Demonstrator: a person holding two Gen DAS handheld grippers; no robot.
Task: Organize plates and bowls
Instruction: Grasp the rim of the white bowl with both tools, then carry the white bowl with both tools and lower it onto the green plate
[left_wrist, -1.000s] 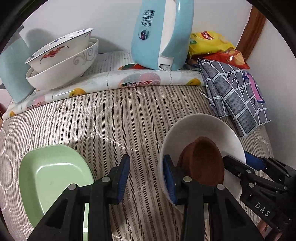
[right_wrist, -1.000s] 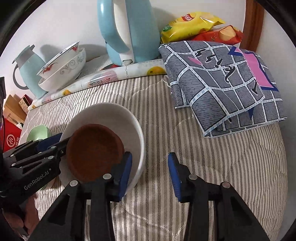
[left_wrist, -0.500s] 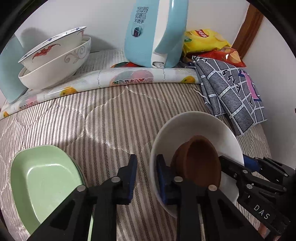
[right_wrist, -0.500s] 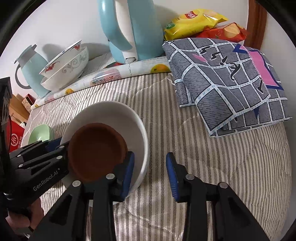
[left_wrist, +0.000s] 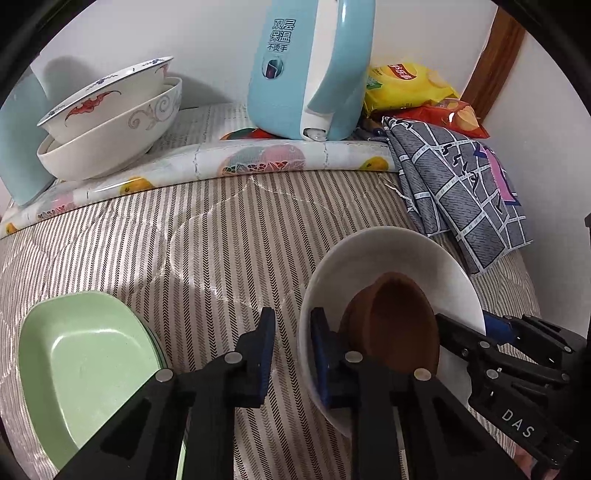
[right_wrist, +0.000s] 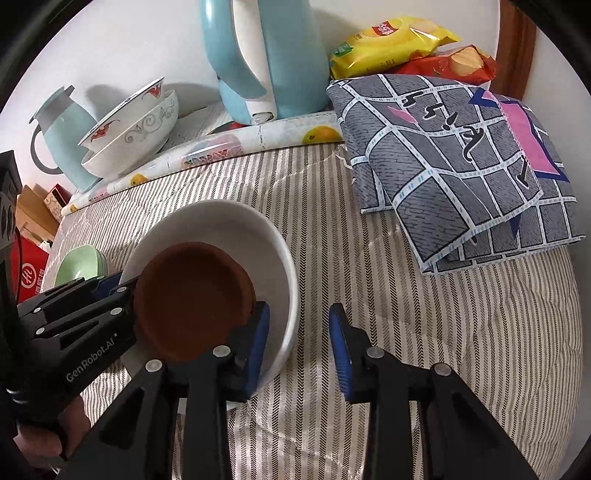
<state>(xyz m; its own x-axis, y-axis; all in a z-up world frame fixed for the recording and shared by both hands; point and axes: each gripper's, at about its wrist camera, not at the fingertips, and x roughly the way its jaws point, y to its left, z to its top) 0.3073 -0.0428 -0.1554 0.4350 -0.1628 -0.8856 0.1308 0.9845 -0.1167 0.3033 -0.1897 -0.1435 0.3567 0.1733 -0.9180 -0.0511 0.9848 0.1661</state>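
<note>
Both claws (left_wrist: 289, 354) closed on tilted white bowl (left_wrist: 388, 251)

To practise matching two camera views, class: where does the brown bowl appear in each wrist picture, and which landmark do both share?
Left wrist view: the brown bowl sits lower right, tilted inside the white bowl.
Right wrist view: the brown bowl sits lower left, in the white bowl.
Shared landmark: the blue kettle at the top by the wall.

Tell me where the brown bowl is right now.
The brown bowl sits inside the white bowl on the striped cloth, low and left in the right wrist view, between both hand-held grippers.
</note>
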